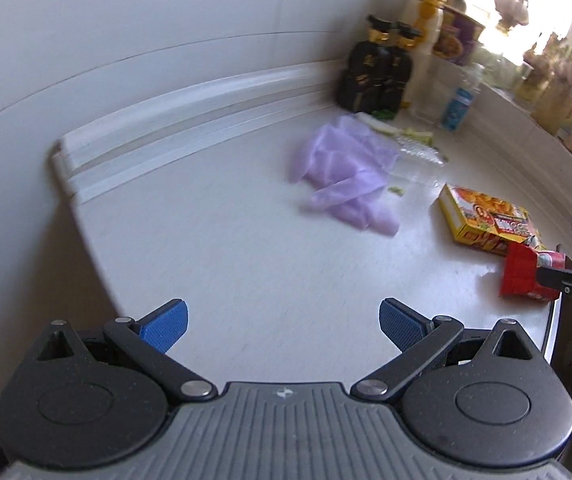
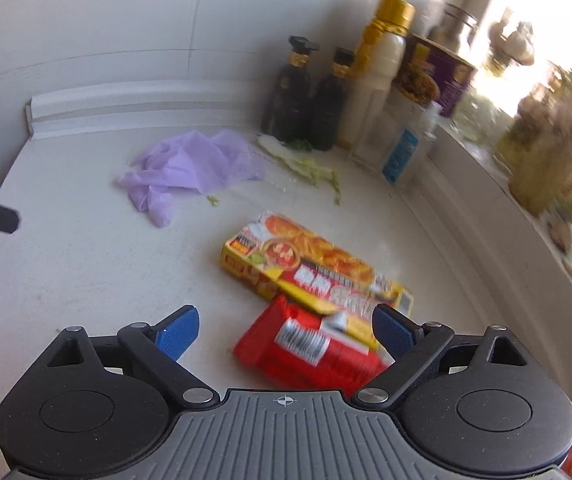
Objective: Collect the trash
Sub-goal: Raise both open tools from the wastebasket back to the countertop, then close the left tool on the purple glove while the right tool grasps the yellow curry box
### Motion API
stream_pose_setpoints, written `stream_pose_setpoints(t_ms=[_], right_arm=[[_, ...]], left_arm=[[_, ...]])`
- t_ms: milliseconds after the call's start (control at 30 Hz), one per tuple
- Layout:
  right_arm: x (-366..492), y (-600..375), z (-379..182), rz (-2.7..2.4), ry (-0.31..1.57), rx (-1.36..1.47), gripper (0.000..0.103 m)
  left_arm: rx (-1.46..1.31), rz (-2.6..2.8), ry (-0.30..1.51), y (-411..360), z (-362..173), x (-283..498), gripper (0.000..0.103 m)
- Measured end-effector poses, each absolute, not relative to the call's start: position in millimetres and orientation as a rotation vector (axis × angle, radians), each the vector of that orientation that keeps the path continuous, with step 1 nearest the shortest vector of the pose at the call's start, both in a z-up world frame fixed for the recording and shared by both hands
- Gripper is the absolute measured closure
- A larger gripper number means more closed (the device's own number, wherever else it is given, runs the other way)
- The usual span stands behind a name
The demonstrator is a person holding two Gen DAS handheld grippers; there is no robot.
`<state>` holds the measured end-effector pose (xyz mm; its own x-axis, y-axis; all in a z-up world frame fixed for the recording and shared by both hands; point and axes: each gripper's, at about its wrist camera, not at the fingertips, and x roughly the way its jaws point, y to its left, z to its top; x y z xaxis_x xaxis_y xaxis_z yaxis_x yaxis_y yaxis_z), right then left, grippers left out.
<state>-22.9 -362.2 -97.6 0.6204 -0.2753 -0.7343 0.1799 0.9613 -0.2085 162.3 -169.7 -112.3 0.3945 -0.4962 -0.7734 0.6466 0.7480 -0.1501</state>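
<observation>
On a white kitchen counter, both grippers spread wide and empty; red packet likely to skid under a careless pinch.

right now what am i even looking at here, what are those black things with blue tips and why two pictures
These are two hand-held grippers that a person carries, one in each hand; each has a camera looking forward along its two blue-padded fingers. One picture is from the left gripper, the other from the right gripper. Both are open and hold nothing. They look at a white countertop with trash on it: a crumpled purple plastic bag, a yellow food box, a red carton lying just in front of the right gripper, and vegetable scraps. Two dark sauce bottles stand against the back wall.
</observation>
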Motion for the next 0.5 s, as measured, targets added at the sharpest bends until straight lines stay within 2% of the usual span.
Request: stream_pose_setpoints(t_ms=[267, 500], right_arm=[[22.1, -386.0, -110.3, -0.048, 0.928, -0.267, 0.008], [46.8, -410.4, -133.9, 0.018, 1.01, -0.281, 0.008]], left_arm=[[0.346, -0.847, 0.852, -238.6, -127.4, 190.2, 0.001], [0.365, -0.91, 0.828, -277.1, -128.4, 212.0, 0.001]])
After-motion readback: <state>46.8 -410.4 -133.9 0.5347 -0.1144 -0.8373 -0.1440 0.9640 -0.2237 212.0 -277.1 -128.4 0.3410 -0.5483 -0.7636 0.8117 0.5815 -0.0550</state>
